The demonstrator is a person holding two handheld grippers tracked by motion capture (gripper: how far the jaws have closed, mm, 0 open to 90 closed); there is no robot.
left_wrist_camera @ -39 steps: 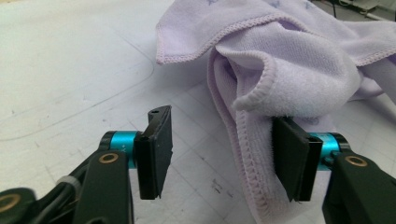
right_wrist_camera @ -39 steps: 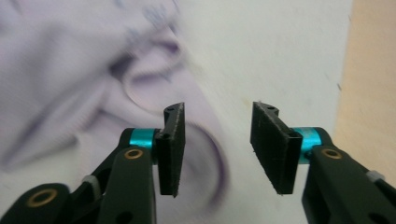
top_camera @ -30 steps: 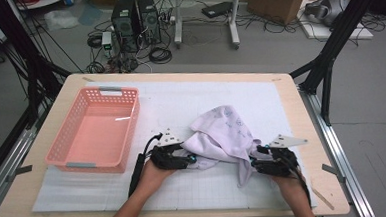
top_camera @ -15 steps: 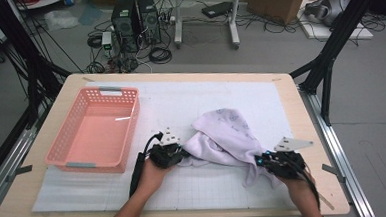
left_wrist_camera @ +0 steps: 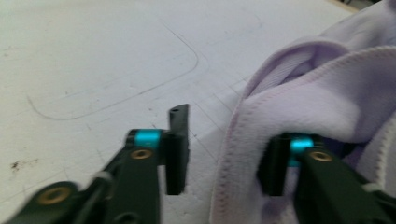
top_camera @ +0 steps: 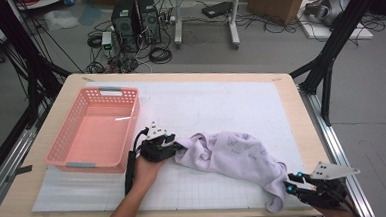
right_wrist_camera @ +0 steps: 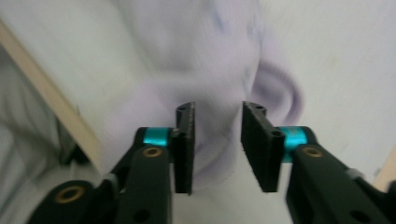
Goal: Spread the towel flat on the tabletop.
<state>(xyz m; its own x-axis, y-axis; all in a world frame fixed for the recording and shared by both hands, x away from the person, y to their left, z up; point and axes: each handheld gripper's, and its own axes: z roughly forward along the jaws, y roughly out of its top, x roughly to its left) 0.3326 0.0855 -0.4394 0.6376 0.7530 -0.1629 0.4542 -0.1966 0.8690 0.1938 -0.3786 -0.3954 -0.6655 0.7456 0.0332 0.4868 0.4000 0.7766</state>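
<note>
Cables clutter the floor behind the bench (top_camera: 291, 103), where a lilac garment (top_camera: 233, 159) is stretched flat between the left gripper (left_wrist_camera: 224, 161) and right gripper (right_wrist_camera: 217, 149). Both sets of jaws, just reopened, stand apart around loose cloth; fresh grips seem needed before folding.

Wood table (top_camera: 290, 91) w/ white mat (top_camera: 216, 105); pink basket (top_camera: 94, 131), lilac cloth (top_camera: 233, 154) on mat.

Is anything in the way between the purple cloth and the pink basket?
Yes, the left tool and the hand holding it sit between the lilac cloth and the pink basket. Nothing else blocks the way.
</note>
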